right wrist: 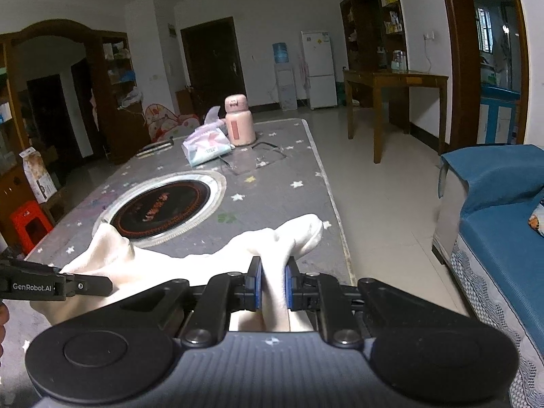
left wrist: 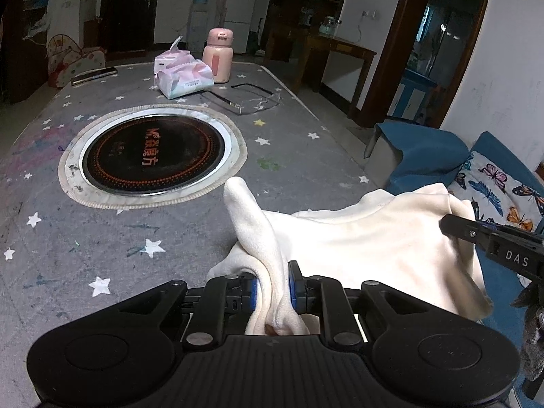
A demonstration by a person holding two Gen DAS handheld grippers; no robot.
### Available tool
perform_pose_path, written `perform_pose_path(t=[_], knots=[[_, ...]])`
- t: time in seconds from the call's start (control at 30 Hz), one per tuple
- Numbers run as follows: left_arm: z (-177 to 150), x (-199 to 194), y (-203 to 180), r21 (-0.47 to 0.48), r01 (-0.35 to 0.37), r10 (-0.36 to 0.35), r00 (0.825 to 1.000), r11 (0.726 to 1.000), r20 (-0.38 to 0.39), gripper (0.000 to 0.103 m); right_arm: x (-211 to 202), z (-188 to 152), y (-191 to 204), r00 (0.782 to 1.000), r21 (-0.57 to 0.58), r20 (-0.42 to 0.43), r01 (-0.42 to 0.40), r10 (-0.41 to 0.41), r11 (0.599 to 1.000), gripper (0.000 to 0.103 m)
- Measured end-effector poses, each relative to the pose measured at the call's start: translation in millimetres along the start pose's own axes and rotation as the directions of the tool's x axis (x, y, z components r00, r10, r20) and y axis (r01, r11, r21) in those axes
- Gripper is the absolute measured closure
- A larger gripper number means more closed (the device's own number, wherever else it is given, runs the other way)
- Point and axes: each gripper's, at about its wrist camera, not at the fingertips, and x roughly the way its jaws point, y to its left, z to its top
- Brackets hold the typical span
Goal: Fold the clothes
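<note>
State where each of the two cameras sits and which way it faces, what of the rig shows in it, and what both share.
Left wrist: on the left gripper, looking along its fingers over the cream garment and grey starred table; the right gripper's fingers enter at right.
Right wrist: on the right gripper, facing the same way down the room; the left gripper's fingers enter at left.
Shared: garment, round cooktop, pink flask, tissue packs.

The cream garment's (left wrist: 357, 238) lower part is hidden behind the left claw (left wrist: 273, 287).
</note>
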Motion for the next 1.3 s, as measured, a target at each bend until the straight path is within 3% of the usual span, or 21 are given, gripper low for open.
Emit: perform_pose_path(t=[0.73,1.2,1.3], knots=[[-10.0,23.9,12.9,-0.016,-0.014,0.013,0.998,1.0,-0.059,0.083,30.7,-17.1,-13.6,0.996,0.0,-0.081,0.031,-0.031,1.0,0.091],[-17.2,30.9,20.4,-0.008,-0.047,0.046,0.996,0.999,-0.074,0.06,38.2,-27.8,-21.7,0.991,-0.001,-0.117,0.068,-0.068,0.998,0.084],[-17.6,30.2,22.7,-0.01,-0.053,0.052,0.996,0.999,-0.072,0.055,34.6,-30.0,-23.6,0.991,-0.002,-0.113,0.074,-0.073,0.997,0.073]])
